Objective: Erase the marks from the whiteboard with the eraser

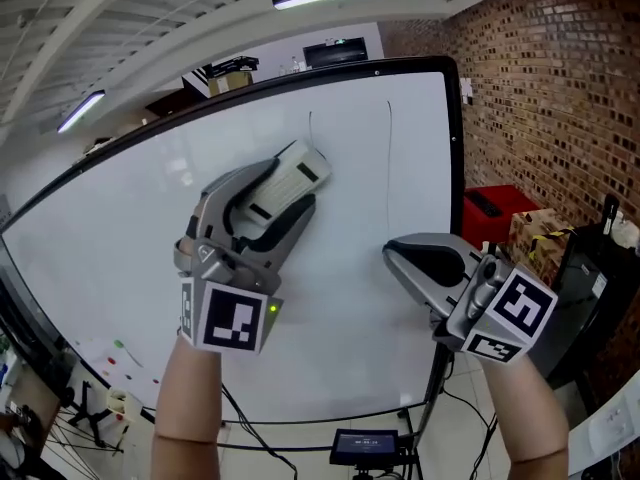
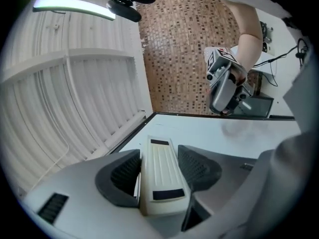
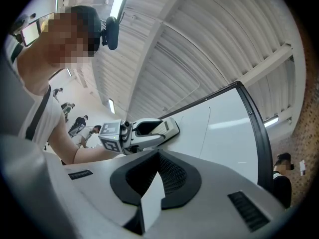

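The whiteboard [image 1: 130, 238] fills the head view and carries two thin vertical marks: a short line [image 1: 310, 128] and a longer line [image 1: 389, 158]. My left gripper [image 1: 285, 196] is shut on a white eraser [image 1: 297, 173], held against the board just below the short line. In the left gripper view the eraser [image 2: 159, 176] lies lengthwise between the jaws, over the whiteboard [image 2: 249, 133]. My right gripper [image 1: 400, 255] hovers before the board, lower right of the long line, shut with nothing in it. The right gripper view shows its closed jaws [image 3: 158, 158], the eraser [image 3: 162, 128] and the long line [image 3: 207, 128].
A brick wall [image 1: 540, 88] stands right of the board. Below it sit a red box [image 1: 495, 208] and a cardboard box [image 1: 535, 233]. A small screen device [image 1: 365, 446] and cables hang on the board's stand. Small coloured dots [image 1: 118, 353] sit at the board's lower left.
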Demonstrator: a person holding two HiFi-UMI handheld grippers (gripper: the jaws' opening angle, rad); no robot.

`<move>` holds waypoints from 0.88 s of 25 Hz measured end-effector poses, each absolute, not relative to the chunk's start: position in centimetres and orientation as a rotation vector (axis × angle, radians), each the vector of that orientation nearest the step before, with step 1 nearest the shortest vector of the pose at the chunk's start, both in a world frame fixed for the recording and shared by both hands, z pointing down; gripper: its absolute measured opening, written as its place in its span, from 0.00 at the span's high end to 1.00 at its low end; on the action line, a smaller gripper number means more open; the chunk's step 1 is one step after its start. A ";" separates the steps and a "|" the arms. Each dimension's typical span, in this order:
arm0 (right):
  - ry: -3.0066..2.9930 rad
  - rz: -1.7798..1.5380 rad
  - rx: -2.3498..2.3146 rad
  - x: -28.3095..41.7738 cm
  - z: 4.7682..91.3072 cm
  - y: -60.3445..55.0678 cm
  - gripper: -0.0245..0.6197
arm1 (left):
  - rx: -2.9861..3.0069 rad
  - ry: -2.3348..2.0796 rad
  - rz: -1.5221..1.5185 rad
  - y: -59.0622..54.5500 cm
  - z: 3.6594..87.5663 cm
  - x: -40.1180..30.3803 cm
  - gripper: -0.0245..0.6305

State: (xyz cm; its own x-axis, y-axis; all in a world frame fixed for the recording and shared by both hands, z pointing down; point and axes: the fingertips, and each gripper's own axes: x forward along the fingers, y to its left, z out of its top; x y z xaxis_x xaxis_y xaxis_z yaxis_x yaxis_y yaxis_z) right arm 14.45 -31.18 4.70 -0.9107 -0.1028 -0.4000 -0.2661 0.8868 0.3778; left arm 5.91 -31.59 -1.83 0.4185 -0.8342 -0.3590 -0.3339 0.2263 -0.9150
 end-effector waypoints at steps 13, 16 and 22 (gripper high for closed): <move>2.674 0.633 -0.194 13.3 2.6 -29.6 0.94 | -1.290 1.101 -0.653 -31.6 2.1 6.5 0.55; 2.693 0.636 -0.193 13.1 2.8 -29.7 0.94 | -1.311 1.116 -0.661 -31.5 2.0 6.3 0.55; 2.691 0.584 -0.212 13.7 2.2 -29.6 0.94 | -1.303 1.124 -0.651 -31.3 1.6 6.1 0.55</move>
State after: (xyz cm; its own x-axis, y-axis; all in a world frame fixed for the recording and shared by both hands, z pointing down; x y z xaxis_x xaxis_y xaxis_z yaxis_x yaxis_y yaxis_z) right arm 13.67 -29.59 2.22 -0.9172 -0.0656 -0.3929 -0.2226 0.9024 0.3690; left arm 6.05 -31.31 1.59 0.3695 -0.8886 -0.2718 -0.2067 0.2066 -0.9563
